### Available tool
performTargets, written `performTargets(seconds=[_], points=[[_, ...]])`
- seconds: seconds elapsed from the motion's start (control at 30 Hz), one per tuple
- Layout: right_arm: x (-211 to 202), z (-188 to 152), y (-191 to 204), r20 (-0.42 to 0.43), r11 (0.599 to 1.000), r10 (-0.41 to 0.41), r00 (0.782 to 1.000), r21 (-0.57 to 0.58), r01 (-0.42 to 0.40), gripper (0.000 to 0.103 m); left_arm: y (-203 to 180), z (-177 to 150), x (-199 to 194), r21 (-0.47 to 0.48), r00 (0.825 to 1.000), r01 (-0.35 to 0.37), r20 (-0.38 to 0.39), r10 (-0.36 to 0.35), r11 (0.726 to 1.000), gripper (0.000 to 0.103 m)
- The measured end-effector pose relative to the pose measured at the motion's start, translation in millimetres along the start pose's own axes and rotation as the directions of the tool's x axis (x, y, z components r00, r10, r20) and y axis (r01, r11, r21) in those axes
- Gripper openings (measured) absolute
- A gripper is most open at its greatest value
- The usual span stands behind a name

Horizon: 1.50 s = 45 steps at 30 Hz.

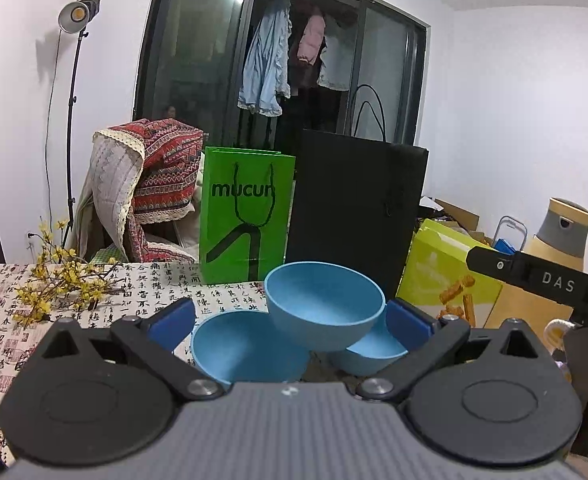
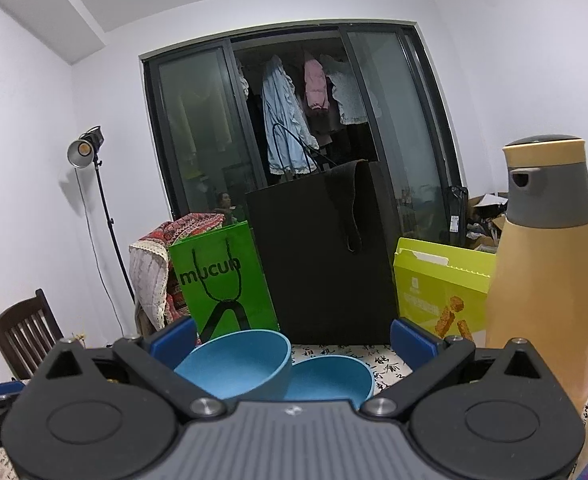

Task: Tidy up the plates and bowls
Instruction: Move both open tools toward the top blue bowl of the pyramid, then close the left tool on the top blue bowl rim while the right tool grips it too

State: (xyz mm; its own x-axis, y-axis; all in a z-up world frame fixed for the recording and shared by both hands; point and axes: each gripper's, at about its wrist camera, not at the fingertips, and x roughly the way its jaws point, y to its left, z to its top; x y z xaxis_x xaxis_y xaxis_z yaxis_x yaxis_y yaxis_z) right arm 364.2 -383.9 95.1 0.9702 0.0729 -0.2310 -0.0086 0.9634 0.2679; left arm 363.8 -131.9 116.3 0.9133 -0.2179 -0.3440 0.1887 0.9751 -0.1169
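Left gripper (image 1: 291, 320): nearest lens, blue fingers (image 1: 172, 323) standing wide apart, gripping nothing. Right gripper (image 2: 292, 343): likewise spread, holding nothing. Black bag (image 1: 356, 208) standing far centre, green bag (image 1: 242, 216) beside it at left. Three blue bowls sitting on printed tablecloth (image 1: 9, 320) just ahead of left gripper: tilted bowl (image 1: 324, 306) leaning atop left bowl (image 1: 245, 348) and right bowl (image 1: 374, 354). Tan bottle (image 2: 550, 280) standing near right.

Three blue bowls (image 1: 326, 312) are sitting on the table, with two paper bags (image 1: 245, 216), one box (image 1: 446, 276) and one bottle (image 2: 550, 280) standing behind.
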Motion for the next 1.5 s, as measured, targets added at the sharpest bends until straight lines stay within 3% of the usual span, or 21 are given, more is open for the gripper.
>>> performTargets(seconds=[0.73,0.97,1.5], points=[[96,41,0,-0.117,0.995,0.057,0.992,0.089,-0.047,0.103,7,37,68,-0.08,0.996,-0.07,-0.064,0.065,0.994,0.103],[120,41,-5,-0.115,0.981,0.106,0.988,0.173,-0.085,0.103,15,42,90,-0.131,0.992,-0.099,-0.093,0.087,0.987,0.103],[159,23,-34,-0.195,0.982,0.047,0.98,0.186,-0.01,0.103,11,32,145,-0.145,0.979,-0.132,-0.176,0.106,0.981,0.103]])
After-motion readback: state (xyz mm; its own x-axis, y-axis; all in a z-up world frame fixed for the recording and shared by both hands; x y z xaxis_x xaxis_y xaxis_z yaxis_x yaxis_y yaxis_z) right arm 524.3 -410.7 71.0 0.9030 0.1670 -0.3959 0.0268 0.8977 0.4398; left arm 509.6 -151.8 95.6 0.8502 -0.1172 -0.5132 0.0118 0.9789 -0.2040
